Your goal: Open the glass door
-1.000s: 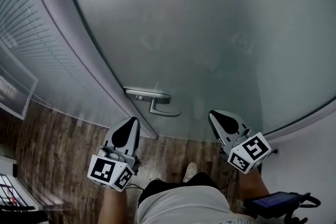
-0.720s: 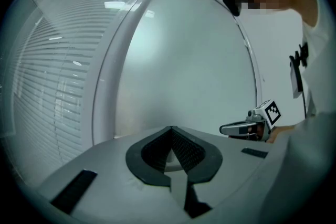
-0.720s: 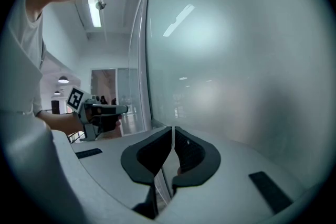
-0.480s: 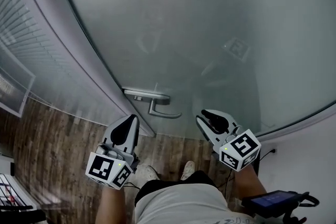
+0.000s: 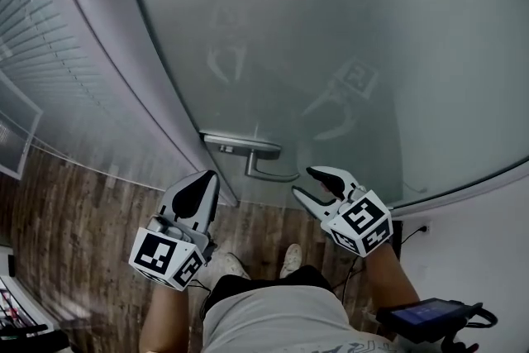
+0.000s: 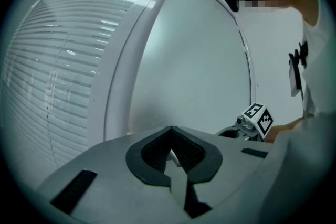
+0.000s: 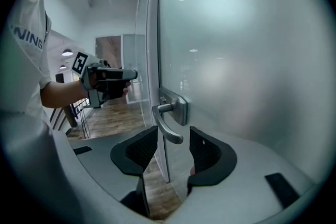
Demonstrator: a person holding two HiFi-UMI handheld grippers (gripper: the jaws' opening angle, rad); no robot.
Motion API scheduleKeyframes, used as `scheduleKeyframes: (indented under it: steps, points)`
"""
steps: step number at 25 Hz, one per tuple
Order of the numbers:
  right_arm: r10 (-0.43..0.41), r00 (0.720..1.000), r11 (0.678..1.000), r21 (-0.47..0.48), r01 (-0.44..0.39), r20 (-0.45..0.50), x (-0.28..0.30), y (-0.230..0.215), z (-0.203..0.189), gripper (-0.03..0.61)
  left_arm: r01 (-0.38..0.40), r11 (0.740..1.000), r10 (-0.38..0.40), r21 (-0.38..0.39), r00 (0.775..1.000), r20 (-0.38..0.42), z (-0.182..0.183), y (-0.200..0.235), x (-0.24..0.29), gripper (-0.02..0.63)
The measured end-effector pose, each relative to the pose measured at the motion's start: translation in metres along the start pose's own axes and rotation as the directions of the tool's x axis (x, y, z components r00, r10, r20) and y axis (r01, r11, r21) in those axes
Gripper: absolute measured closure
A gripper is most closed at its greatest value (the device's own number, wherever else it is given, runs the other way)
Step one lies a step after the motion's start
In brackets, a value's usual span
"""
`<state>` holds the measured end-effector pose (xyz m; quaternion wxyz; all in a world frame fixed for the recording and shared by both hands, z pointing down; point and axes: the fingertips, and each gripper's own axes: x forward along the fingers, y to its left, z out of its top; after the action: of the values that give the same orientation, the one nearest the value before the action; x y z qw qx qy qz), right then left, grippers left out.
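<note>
A person seen from above wears a pale grey short-sleeved T-shirt [image 5: 273,322], a dark lower garment [image 5: 240,287] and light shoes [image 5: 290,259]; in the right gripper view the shirt looks white, with grey lettering across the chest. Each hand carries a light grey plastic tool; the left gripper [image 5: 207,179] and the right gripper [image 5: 303,183] share one design; each has a smooth, tapering shell ending in two jaws lined with black, finely ribbed pads [image 7: 140,149]; narrow black slots [image 6: 73,192] are cut into the shell's upper face. Behind each shell sits a white cube printed with bold black square markers; the left cube [image 5: 168,259] and the right cube [image 5: 361,224] look alike.
</note>
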<state>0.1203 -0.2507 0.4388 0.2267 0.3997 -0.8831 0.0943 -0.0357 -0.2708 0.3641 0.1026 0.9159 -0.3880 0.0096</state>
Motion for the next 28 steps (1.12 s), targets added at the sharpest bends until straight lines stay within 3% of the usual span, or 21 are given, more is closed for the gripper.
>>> scheduleKeyframes:
  steps: [9, 12, 15, 28]
  points:
    - [0.013, 0.995, 0.999, -0.035, -0.017, -0.094, 0.011, 0.006, -0.011, 0.407, -0.003, 1.0, 0.003, -0.016, 1.0, -0.014, 0.0, 0.005, -0.008, 0.614]
    - [0.006, 0.996, 1.0, -0.005, -0.007, -0.093, 0.013, 0.005, -0.011, 0.409, -0.007, 1.0, 0.006, -0.018, 1.0, -0.017, 0.0, 0.008, -0.008, 0.614]
    - [-0.01, 0.996, 1.0, 0.023, 0.012, -0.086, 0.013, 0.002, -0.011, 0.465, -0.004, 1.0, 0.004, -0.016, 1.0, -0.016, 0.001, 0.008, -0.007, 0.614]
    - [-0.026, 0.998, 0.993, 0.114, 0.031, -0.051, 0.009, 0.0, -0.048, 0.465, 0.006, 1.0, -0.005, 0.029, 0.999, -0.04, -0.023, -0.021, -0.004, 0.614]
